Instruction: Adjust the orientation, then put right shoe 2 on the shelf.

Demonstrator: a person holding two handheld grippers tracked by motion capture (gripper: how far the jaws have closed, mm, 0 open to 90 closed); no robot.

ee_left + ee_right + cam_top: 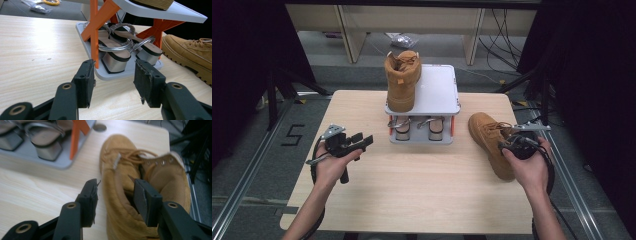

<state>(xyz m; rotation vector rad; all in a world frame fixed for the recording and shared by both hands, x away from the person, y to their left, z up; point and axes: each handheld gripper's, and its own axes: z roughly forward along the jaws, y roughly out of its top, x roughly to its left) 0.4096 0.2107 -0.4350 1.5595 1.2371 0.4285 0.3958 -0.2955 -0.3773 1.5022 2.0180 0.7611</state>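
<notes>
At the left of the table (362, 200) the left gripper (360, 140) is held clear of everything; its jaws stand apart with nothing between them, pointing toward the shoe rack (447, 92), and in the left gripper view the rack's lower shelf (125, 72) with 2 silver heeled sandals (117, 53) lies just beyond the pads. In the middle, the rack's top shelf carries 1 tan boot (402, 80) standing at its left side. At the right, a second tan boot (489, 142) lies on the table just beside the rack, toe toward the far edge; the right gripper (512, 145) sits over its ankle end. In the right gripper view the jaws straddle one side wall of the boot's collar (120, 202); the right jaw reaches inside the opening and the left jaw stands outside, with a small gap to the suede, though the blur makes contact hard to judge; the boot (150, 170) appears loosely bracketed rather than pinched.
</notes>
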